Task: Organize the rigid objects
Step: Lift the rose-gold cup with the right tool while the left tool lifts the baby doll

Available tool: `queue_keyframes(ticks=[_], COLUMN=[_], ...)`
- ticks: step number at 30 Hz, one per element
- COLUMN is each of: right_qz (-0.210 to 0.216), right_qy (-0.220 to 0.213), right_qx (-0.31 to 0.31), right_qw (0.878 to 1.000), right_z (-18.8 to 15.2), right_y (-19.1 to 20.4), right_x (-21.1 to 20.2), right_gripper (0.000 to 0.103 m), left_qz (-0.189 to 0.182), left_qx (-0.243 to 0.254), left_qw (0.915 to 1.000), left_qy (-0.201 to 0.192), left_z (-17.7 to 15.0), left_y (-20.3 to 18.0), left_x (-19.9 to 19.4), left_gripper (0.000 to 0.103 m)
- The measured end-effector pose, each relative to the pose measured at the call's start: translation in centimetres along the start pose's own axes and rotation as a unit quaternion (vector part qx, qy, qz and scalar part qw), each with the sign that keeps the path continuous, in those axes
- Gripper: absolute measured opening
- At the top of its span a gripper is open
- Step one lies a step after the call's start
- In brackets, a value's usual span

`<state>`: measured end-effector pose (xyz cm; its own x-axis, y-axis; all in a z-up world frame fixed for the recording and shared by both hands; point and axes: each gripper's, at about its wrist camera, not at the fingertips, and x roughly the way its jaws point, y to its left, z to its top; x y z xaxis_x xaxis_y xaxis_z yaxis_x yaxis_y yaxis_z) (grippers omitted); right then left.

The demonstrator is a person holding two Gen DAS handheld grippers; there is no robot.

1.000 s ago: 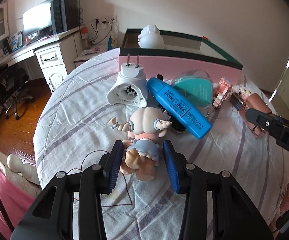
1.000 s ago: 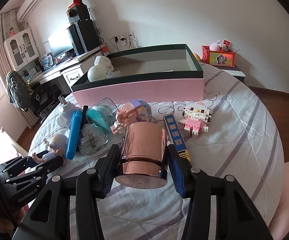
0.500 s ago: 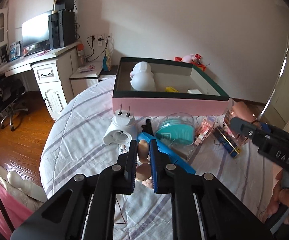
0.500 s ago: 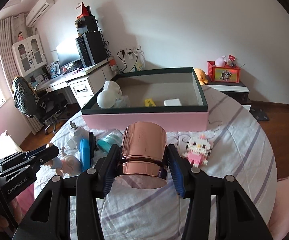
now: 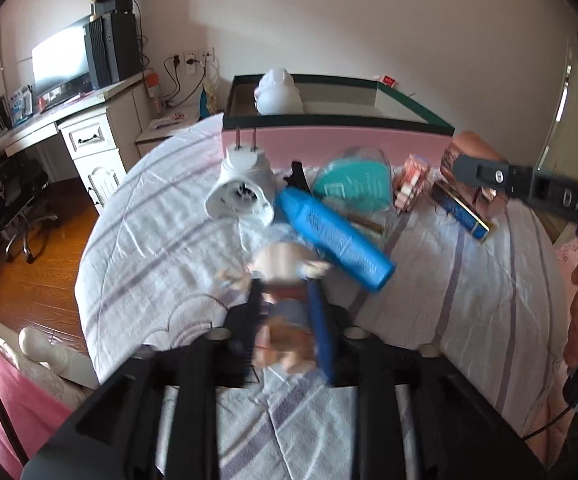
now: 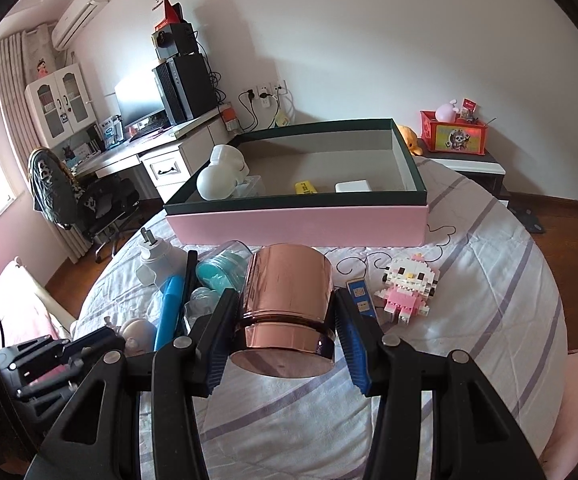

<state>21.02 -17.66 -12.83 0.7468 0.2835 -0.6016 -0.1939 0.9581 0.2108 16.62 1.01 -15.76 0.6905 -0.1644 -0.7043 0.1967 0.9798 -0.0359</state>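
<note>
A pink box with a dark green rim [image 6: 297, 220] [image 5: 341, 136] stands at the far side of the striped bed cover. My right gripper [image 6: 285, 316] is shut on a copper-coloured cup [image 6: 285, 304] and holds it in front of the box. My left gripper [image 5: 285, 312] has its jaws around a small doll [image 5: 285, 276] lying on the cover; the view is blurred, and the pads seem to touch it. A blue marker [image 5: 333, 236], a white plug adapter [image 5: 241, 188] and a teal round case [image 5: 353, 184] lie beyond the doll.
In the box lie a white figure [image 6: 221, 176], a yellow item [image 6: 305, 189] and a white block [image 6: 353, 187]. A pink-and-white brick cat [image 6: 407, 292] and a blue-gold flat box [image 6: 361, 300] lie to the right. A desk [image 6: 137, 152] and a chair [image 6: 89, 204] stand on the left.
My left gripper was shut and raised half a second ago; it has dropped back, opened, and its jaws stand around the doll. My right gripper has lifted the copper cup a little.
</note>
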Motion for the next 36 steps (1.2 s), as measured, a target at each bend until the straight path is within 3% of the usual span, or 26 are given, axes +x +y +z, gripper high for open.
queue_keyframes(ticks=[1, 2, 4, 7, 13, 14, 15, 16, 29, 36], right_qz=[0.0, -0.001, -0.001, -0.001, -0.002, -0.001, -0.001, -0.001, 0.005, 0.004], right_qy=[-0.001, 0.0, 0.001, 0.004, 0.003, 0.003, 0.002, 0.002, -0.007, -0.017], right_qx=[0.0, 0.0, -0.001, -0.001, -0.001, -0.001, -0.002, -0.004, -0.015, -0.021], right_qw=[1.0, 1.0, 1.0, 1.0, 1.0, 1.0, 1.0, 1.0, 1.0, 1.0], right_z=[0.0, 0.0, -0.1, -0.2, -0.2, -0.1, -0.1, 0.0, 1.3, 2.7], right_y=[0.0, 0.0, 0.1, 0.2, 0.1, 0.1, 0.2, 0.2, 0.4, 0.4], right_x=[-0.1, -0.1, -0.1, 0.0, 0.0, 0.0, 0.0, 0.1, 0.3, 0.5], right_gripper=[0.049, 0.049, 0.049, 0.049, 0.049, 0.049, 0.049, 0.049, 0.049, 0.049], left_qz=[-0.011, -0.008, 0.005, 0.005, -0.007, -0.01, -0.011, -0.012, -0.045, -0.06], left_qx=[0.006, 0.01, 0.006, -0.008, -0.019, -0.022, -0.023, -0.029, -0.04, -0.013], left_qw=[0.9999, 0.9998, 0.9997, 0.9997, 0.9997, 0.9997, 0.9997, 0.9995, 0.998, 0.9964], left_qy=[0.008, 0.016, 0.024, 0.021, 0.012, 0.007, 0.004, -0.003, -0.016, -0.059], left_z=[-0.4, -0.7, -1.0, -0.7, -0.1, 0.2, 0.4, 0.9, 3.2, 8.4], left_y=[-0.3, -0.5, -0.6, -0.1, 0.4, 0.4, 0.5, 0.6, 1.0, -1.4], left_x=[0.3, 0.7, 1.7, 2.0, 1.4, 1.0, 0.7, 0.2, -0.4, -0.5], left_gripper=[0.07, 0.075, 0.07, 0.046, 0.045, 0.038, 0.019, 0.018, 0.017, 0.017])
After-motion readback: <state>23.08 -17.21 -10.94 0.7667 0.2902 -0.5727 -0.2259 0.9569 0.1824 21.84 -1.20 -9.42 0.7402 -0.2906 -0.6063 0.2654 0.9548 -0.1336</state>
